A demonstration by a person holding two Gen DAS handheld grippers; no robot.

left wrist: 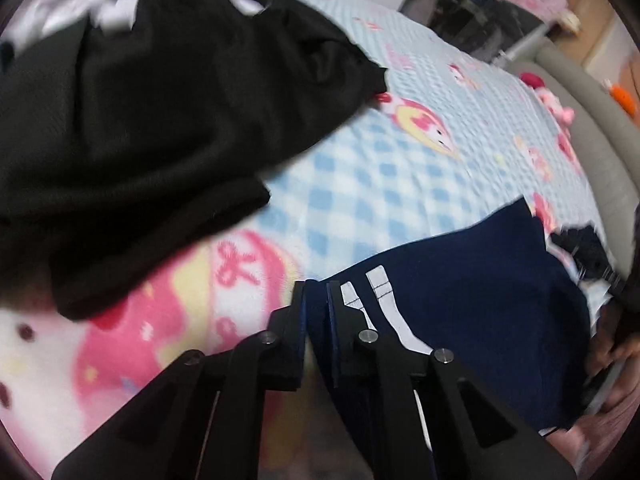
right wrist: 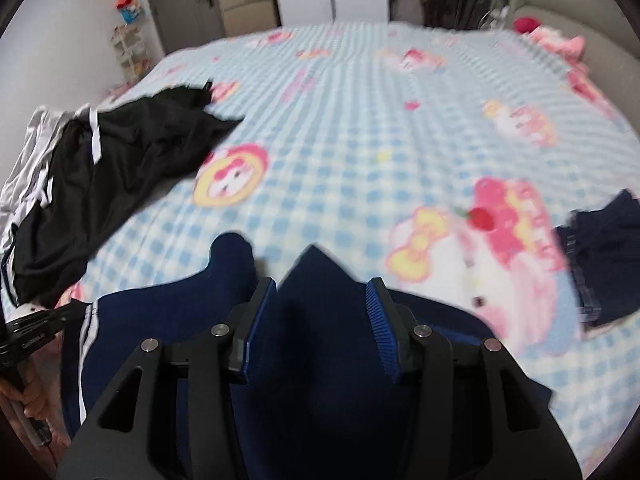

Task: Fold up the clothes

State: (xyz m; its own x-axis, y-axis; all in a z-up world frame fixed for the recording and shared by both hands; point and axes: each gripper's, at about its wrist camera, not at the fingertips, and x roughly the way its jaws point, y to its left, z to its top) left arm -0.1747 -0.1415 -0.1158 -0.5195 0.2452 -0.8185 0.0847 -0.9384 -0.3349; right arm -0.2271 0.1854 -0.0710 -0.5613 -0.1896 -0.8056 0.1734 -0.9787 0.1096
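A navy garment with white stripes [left wrist: 460, 292] lies on the checked bedspread [left wrist: 380, 184] near the front edge. My left gripper [left wrist: 316, 292] is shut on its striped edge. In the right wrist view the same navy garment [right wrist: 320, 320] lies under my right gripper [right wrist: 320, 288], whose jaws stand wide apart with a raised fold of cloth between them, not pinched. The left gripper [right wrist: 36, 328] shows at the left edge there.
A pile of black clothes with white trim [left wrist: 132, 120] lies on the left side of the bed [right wrist: 100, 168]. A small dark navy item [right wrist: 604, 260] lies at the right. A grey headboard [right wrist: 580, 12] and pink plush toys [right wrist: 556, 44] are at the far right.
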